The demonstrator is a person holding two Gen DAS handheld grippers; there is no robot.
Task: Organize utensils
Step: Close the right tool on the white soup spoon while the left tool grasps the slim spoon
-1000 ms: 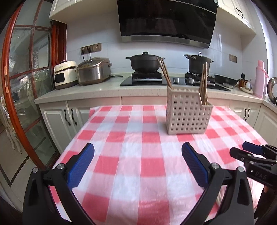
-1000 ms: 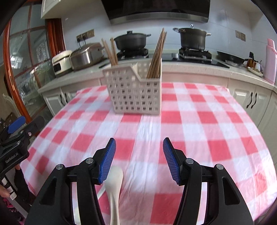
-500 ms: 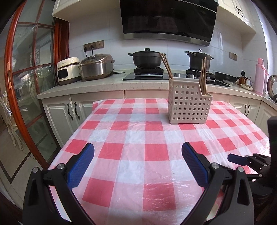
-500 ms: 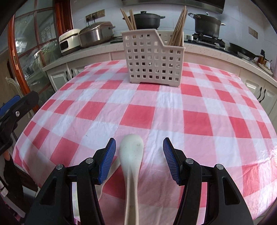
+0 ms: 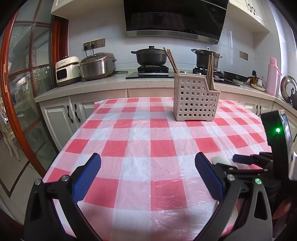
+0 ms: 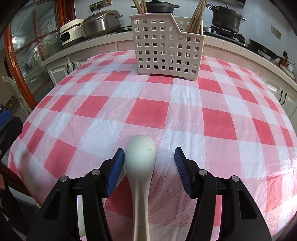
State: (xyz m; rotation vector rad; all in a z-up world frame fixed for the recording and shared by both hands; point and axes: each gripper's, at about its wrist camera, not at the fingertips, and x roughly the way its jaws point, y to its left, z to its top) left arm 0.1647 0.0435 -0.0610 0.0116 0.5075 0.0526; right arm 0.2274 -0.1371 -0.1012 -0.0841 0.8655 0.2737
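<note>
Right now the right gripper (image 6: 148, 163) is closing its jaws around a white spoon (image 6: 140, 153) lying on the checked tablecloth (image 6: 148, 111) near the table's front edge; the left pad is just beside the bowl, the right pad still apart from it. The left gripper (image 5: 148, 176) is hovering beside it, jaws wide and empty. The perforated basket (image 6: 167, 48) holding chopsticks (image 6: 196, 16) is standing well beyond.

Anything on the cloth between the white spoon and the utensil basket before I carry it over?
Nothing: in the right wrist view, only bare checked tablecloth lies between the spoon and the basket.
</note>
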